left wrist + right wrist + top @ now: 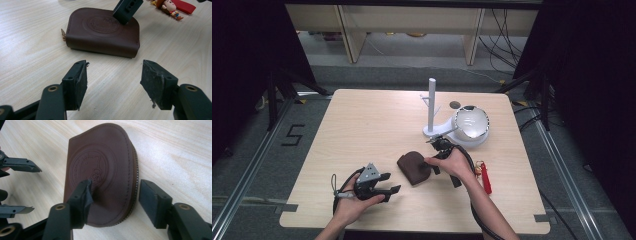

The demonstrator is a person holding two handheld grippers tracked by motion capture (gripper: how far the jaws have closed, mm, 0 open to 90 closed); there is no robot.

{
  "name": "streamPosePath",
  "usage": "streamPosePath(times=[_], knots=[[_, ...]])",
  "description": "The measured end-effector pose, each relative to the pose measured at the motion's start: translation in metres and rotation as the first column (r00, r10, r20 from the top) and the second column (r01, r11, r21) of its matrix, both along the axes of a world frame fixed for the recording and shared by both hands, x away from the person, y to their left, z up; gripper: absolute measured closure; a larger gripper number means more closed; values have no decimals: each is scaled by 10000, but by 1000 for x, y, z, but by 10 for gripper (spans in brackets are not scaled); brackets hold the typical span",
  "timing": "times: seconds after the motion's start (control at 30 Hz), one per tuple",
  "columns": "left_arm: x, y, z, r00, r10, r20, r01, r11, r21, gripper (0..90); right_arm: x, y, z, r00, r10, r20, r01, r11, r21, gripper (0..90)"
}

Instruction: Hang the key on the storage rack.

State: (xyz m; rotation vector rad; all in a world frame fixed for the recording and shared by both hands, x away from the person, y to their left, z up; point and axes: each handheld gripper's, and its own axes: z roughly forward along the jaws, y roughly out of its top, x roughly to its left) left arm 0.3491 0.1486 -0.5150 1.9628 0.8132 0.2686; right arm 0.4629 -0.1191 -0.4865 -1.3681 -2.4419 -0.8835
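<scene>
— Where did the brown pouch (105,172) lie?
— Flat beneath the right gripper (113,197), whose jaws gaped over its edge.
— And the left gripper (113,82)?
— Spread wide, pouch just ahead.

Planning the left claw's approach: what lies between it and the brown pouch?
Bare tabletop separates the left claw from the brown pouch, seen in the left gripper view.

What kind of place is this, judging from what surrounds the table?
Probably a lab or recording room, not a home. The wooden table stands between dark curtains, cables trail on the floor behind it, and a "5" is taped on the floor to its left.
</scene>
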Motion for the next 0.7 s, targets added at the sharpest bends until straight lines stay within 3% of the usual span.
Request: streamPosePath(times=[0.1, 0.17, 0.2, 0.33, 0.37, 0.5, 0.53, 0.67, 0.7], knots=[[0, 0, 0, 10000, -5, -1, 5, 10000, -10, 371, 1, 3, 4, 9994, 85, -333, -95, 9995, -293, 460], [0, 0, 0, 10000, -74, -40, 74, 10000, -5, 371, 3, 3, 3, 9993, 355, -117, -359, 9985, -411, 460], [0, 0, 0, 10000, -7, -30, 7, 10000, 55, 371, 4, 2, 2, 9988, 476, -90, -481, 9962, -723, 464], [0, 0, -1, 10000, -72, -58, 72, 10000, 66, 371, 6, 2, 1, 9987, 402, -316, -420, 9975, -571, 505], [0, 0, -1, 10000, -14, -34, 15, 10000, 64, 371, 6, 2, 1, 9981, 381, -481, -387, 9992, -117, 545], [1, 1, -1, 9999, -48, -94, 49, 10000, 66, 371, 7, 2, 3, 9975, 211, -672, -233, 9992, -325, 633], [1, 1, -2, 9999, -31, -112, 32, 10000, 57, 372, 9, 0, 3, 9981, 318, -524, -322, 9995, -67, 697], [0, 2, -2, 9999, 15, -126, -15, 10000, -19, 372, 6, 2, 9, 9986, 361, -381, -372, 9988, -306, 766], [0, 3, -3, 9999, 116, -78, -117, 9999, -65, 372, 5, 3, 12, 9986, 456, -260, -460, 9989, -123, 781]])
